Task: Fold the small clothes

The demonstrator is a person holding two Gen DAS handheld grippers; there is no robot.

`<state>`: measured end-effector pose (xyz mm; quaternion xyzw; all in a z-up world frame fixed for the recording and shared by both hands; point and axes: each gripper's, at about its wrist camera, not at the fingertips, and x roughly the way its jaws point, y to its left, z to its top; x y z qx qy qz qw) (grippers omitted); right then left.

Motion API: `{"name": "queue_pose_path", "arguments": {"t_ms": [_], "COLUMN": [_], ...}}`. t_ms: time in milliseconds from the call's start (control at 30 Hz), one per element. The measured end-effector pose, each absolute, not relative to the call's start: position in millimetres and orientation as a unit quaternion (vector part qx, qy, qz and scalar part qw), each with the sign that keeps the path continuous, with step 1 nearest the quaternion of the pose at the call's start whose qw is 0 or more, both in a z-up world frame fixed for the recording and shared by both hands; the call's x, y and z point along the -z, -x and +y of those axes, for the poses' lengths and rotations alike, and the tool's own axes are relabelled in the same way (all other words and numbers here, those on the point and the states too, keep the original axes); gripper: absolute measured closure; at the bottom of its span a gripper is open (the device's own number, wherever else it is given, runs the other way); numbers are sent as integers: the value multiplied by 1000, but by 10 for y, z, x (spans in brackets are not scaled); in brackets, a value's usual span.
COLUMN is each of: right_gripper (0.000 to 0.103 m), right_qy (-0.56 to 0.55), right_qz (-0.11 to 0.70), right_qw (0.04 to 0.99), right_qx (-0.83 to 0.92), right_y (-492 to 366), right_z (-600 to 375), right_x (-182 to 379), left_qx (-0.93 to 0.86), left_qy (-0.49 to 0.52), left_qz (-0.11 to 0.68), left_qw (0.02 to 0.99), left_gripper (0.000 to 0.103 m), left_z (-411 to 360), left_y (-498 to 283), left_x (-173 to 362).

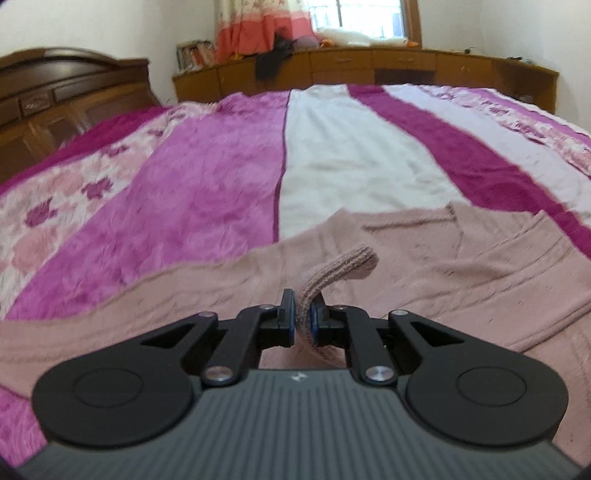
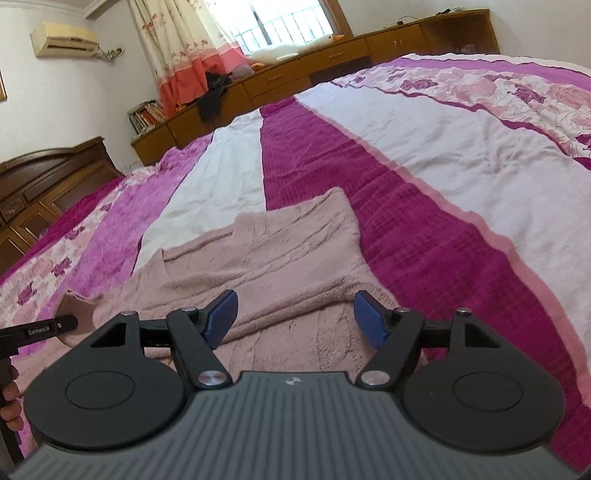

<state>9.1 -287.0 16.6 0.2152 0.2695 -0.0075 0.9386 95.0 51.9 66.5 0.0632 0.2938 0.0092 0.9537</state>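
Sweater [image 2: 280, 254] spread on striped bedspread [image 2: 424, 177]; window [image 2: 284, 22] beyond

Sweater's [image 1: 369, 295] near hem behind left tongs' [image 1: 303, 314] body; headboard [image 1: 55, 96] blurred

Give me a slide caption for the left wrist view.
Left gripper shut on the pink sweater's ribbed cuff, above the striped bedspread.

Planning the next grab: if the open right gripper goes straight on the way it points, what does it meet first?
Most likely the pink knit sweater lying flat on the bedspread. The right gripper is open, empty and angled down toward it; depth is uncertain.
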Motion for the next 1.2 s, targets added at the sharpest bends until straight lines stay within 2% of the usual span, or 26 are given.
{"name": "queue_pose_path", "arguments": {"t_ms": [500,933,1200], "right_gripper": [27,27,27], "right_qy": [-203,-199,-183], "right_qz": [287,274,267], "right_qw": [936,941,946], "right_qx": [4,-24,-22], "right_y": [-132,-125,-274], "right_z": [-2834,-2738,-2780], "right_x": [-77,-243,-392], "left_qx": [-22,-67,-71], "left_qy": [-42,-63,-27], "left_qz": [356,328,335], "left_qw": [933,940,939], "left_gripper": [90,89,89], "left_z": [817,1273,1495], "left_y": [-903,-747,-761], "left_x": [-609,-1138,-1140]}}
